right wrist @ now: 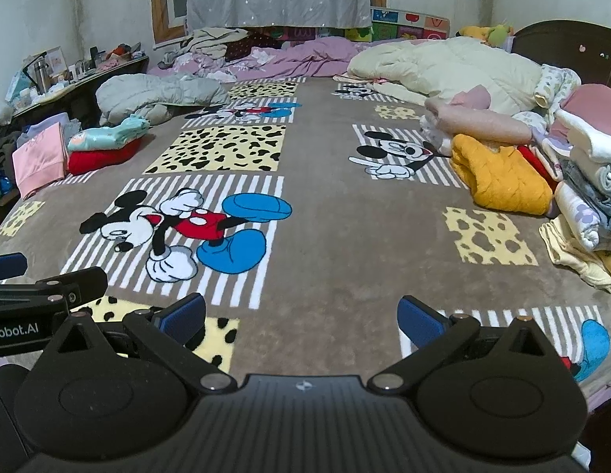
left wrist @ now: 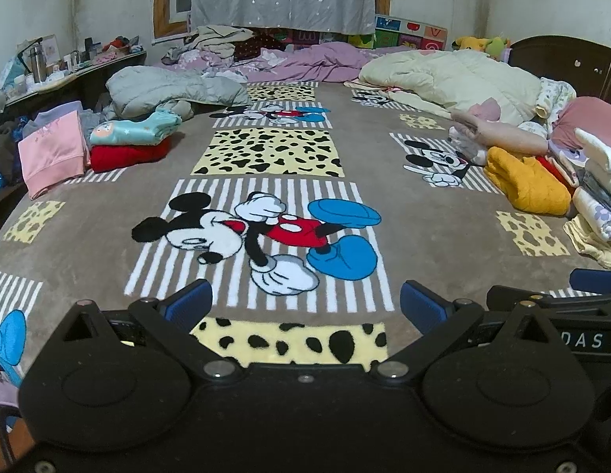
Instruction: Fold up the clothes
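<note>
Gaping left gripper (left wrist: pixel 305 303), right gripper (right wrist: pixel 301 317) (both empty); yellow garment (right wrist: pixel 502 177) well ahead-right.

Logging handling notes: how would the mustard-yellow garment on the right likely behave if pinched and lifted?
The mustard-yellow garment looks thick and fuzzy, so probably floppy and not slippery. It lies loosely bunched, so it would likely unfurl and drape. A pink garment overlaps its top edge and may drag along.

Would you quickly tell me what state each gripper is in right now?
Left gripper: open, holding nothing, above the blanket.
Right gripper: open, holding nothing, also above the blanket.
</note>
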The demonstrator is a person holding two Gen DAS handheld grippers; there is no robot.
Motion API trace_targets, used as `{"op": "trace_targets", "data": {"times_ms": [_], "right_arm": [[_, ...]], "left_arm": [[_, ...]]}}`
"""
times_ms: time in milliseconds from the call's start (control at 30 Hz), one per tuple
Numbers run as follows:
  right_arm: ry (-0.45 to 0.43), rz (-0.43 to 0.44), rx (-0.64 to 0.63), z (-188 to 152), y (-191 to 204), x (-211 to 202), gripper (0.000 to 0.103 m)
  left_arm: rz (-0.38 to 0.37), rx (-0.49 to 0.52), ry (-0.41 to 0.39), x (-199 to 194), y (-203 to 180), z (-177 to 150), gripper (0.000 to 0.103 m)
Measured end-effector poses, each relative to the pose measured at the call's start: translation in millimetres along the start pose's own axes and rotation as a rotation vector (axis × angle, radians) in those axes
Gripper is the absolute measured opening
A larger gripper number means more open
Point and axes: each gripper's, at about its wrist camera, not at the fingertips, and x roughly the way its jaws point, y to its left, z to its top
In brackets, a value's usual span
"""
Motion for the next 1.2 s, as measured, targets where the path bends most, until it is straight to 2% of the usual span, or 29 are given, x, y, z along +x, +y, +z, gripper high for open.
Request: {"op": "trace_targets", "data": {"times_ms": [267, 400, 533, 633, 800, 867, 967, 1067, 1133, 1200], "right_arm": [[-0.040, 0.047, 0.013, 11.3, -3.9, 8.6, 0.103], [-0.050, 0.112, 0.017, 26.8, -5.3, 27.9, 0.103], [-0.077, 0.205, 0.027, 45.8, -8.4, 57.0, 0.103], [-0.115, 0.263, 0.030, 58.8, -11.8, 79.4, 0.103], [-0.224, 0.354, 0.058, 78.7, -17.5, 124.7, 0.103], [-0.209, 0.373, 0.063, 88.2, -16.3, 148.7, 0.103], [-0.204, 0.377, 0.080, 95.8, -16.8, 182.6, 0.103], [-0.208, 0.378, 0.090, 94.3, -19.1, 214.8, 0.103], [-0.216, 0.393, 0.113, 84.1, -26.0, 233.8, 0.103], [-0.231, 0.416, 0.137, 69.8, -34.6, 249.2, 0.103]], "left_arm": [[-0.013, -0.048, 0.004, 12.6, 8.6, 15.9, 0.103], [-0.012, -0.083, 0.019, 34.1, 21.9, 26.3, 0.103], [0.015, -0.119, -0.026, 55.8, 47.4, 42.0, 0.103], [0.067, -0.152, -0.065, 72.8, 73.9, 60.4, 0.103], [0.124, -0.231, -0.039, 114.3, 130.3, 109.0, 0.103], [0.139, -0.241, -0.063, 131.8, 151.3, 125.7, 0.103], [0.211, -0.257, -0.049, 165.5, 179.3, 146.4, 0.102], [0.266, -0.283, -0.086, 199.5, 211.8, 161.6, 0.098], [0.282, -0.310, -0.120, 221.8, 233.2, 169.5, 0.085], [0.288, -0.357, -0.131, 246.5, 253.9, 174.0, 0.081]]}}
